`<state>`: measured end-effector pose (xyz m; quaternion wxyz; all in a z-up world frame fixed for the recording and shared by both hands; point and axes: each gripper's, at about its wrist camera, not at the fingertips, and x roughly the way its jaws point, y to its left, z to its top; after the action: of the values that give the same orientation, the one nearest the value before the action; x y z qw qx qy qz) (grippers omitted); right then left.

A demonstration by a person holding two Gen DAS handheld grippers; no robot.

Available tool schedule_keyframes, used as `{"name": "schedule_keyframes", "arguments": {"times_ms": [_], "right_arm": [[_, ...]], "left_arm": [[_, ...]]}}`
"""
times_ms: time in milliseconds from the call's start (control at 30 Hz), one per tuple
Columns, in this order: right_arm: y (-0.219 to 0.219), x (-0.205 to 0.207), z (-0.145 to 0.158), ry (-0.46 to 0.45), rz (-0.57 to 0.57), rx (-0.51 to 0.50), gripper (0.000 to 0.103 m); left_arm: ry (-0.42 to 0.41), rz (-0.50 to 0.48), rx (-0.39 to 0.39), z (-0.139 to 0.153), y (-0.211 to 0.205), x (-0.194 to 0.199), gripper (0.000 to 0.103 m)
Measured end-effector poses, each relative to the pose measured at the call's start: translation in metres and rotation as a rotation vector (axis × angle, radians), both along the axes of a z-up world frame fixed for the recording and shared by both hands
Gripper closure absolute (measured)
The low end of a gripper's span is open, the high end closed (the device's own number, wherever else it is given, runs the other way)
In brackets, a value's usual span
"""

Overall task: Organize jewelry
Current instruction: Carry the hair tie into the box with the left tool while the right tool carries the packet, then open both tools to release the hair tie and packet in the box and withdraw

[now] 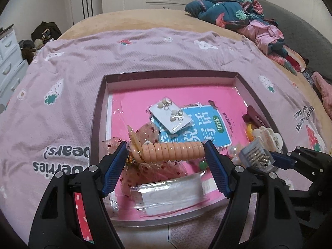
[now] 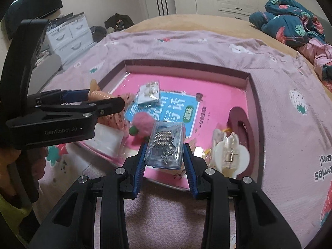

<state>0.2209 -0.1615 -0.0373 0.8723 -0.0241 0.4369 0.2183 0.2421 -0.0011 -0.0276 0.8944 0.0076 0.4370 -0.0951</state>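
Note:
My left gripper (image 1: 166, 150) is shut on a peach spiral hair tie (image 1: 174, 150) with a round charm, held above the near left of the shallow box (image 1: 170, 75). My right gripper (image 2: 164, 153) is shut on a clear plastic case (image 2: 166, 147) of rhinestone jewelry, above the box's near edge. That case also shows in the left wrist view (image 1: 256, 155). The left gripper shows in the right wrist view (image 2: 99, 103). An earring card (image 1: 170, 115) lies mid-box on the pink liner.
In the box lie a maroon hair claw (image 2: 240, 122), a white hair clip (image 2: 230, 155), a pink pompom (image 2: 142, 124), a dotted pink scrunchie (image 1: 149, 132) and clear packets (image 1: 170, 195). The box rests on a lilac strawberry blanket (image 1: 62, 95). Piled bedding (image 1: 232, 6) lies far right.

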Motion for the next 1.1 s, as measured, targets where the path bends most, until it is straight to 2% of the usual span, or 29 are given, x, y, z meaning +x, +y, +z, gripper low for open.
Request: {"name": "schedule_keyframes", "arguments": {"times_ms": [167,233,333,433,533,833,967,1100], "right_arm": [[0.002,0.000,-0.004,-0.003,-0.002,-0.014,0.068],[0.002,-0.001,-0.003,-0.001,-0.002,-0.017,0.059],[0.000,-0.005,0.001,-0.016,-0.006,-0.017,0.053],[-0.005,-0.012,0.007,-0.029,-0.014,-0.011,0.043],[-0.011,-0.020,0.013,-0.041,-0.021,-0.003,0.042],[-0.035,-0.049,0.043,-0.094,-0.058,0.033,0.028],[-0.043,-0.060,0.055,-0.119,-0.073,0.050,0.020],[-0.050,-0.071,0.067,-0.145,-0.083,0.059,0.018]], "left_arm": [[0.015,0.001,0.009,-0.006,0.000,0.001,0.035],[0.019,0.001,0.011,-0.007,0.000,0.001,0.034],[0.021,-0.004,0.015,-0.007,-0.001,0.000,0.033],[0.016,-0.008,0.021,-0.006,-0.002,-0.003,0.026],[0.009,-0.009,0.025,-0.002,-0.003,-0.006,0.025],[-0.026,0.014,0.015,0.022,0.001,-0.024,0.019],[-0.047,0.030,0.008,0.035,0.005,-0.037,0.014],[-0.071,0.048,0.004,0.051,0.008,-0.052,0.012]]}}
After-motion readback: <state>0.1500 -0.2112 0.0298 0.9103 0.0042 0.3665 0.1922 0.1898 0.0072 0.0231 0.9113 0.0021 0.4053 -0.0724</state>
